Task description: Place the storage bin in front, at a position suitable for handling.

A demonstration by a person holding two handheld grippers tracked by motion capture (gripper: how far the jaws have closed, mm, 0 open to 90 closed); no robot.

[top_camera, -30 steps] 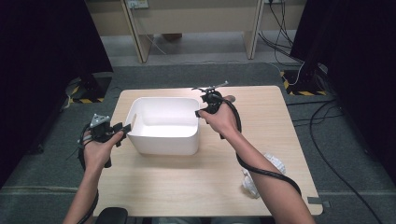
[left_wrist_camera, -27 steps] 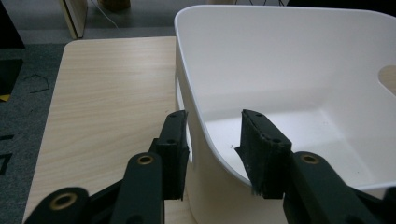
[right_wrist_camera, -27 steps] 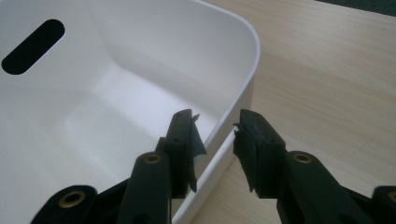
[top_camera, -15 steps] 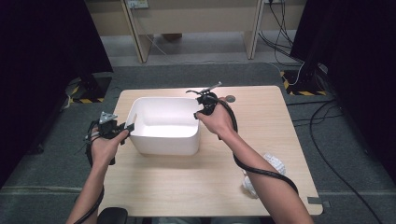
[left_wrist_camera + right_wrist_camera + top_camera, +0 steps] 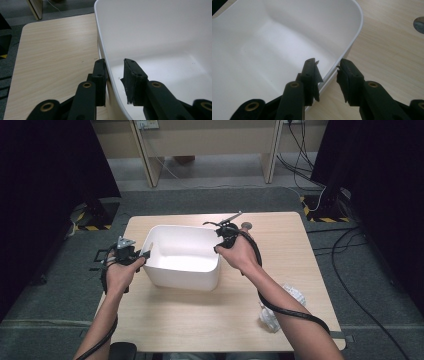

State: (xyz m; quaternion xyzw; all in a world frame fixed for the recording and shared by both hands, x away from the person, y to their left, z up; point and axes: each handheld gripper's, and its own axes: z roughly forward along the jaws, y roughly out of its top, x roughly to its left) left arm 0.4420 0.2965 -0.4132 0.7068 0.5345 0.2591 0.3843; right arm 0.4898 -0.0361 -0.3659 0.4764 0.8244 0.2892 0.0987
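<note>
Two tools, one per hand. Left tool: jaws straddle the left rim of the tub, one pad against the outer wall, the other inside and a gap away from the wall; jaws have just been closing, not yet clamped. Right tool: jaws straddle the tub's right rim near its far corner, inner pad close to the wall, outer pad apart from it; released, jaws have just opened slightly.

One white tub: rectangular, rounded corners, upright, empty, on the table left of centre.

Two forearms, bare, entering from the near edge; left hand at the tub's left side, right hand reaching across to its right side, cable looped along the arm.

One crumpled white wad near the table's right near edge. One round grey disc at the far edge.
</note>
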